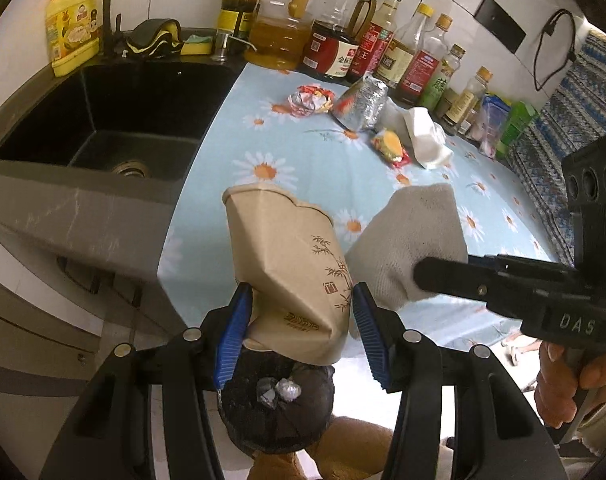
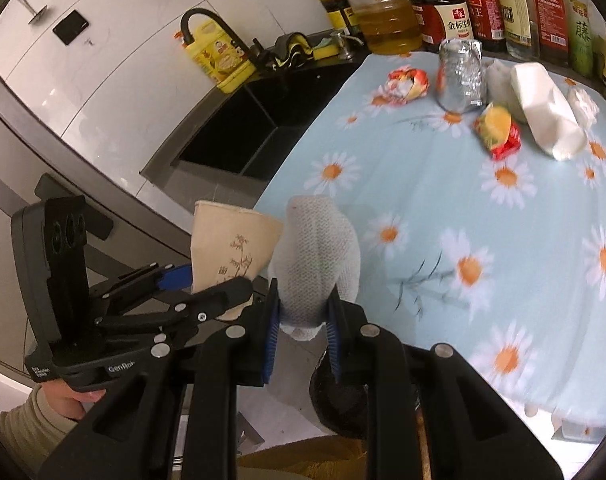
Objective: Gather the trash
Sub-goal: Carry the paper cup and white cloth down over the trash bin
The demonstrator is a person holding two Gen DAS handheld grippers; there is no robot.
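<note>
My left wrist view shows a black-lined trash bin (image 1: 277, 412) below the jaws, crumpled foil inside; the right wrist view catches only the bin's dark edge. Left gripper (image 1: 299, 322) is clamped on a crushed brown paper cup (image 1: 291, 276) with a bamboo print, rim dented, held past the counter edge. Right gripper (image 2: 303, 320) pinches a grey-white knitted cloth (image 2: 317, 262) just beside the cup. More wrappers lie back on the daisy tablecloth (image 2: 483, 280).
</note>
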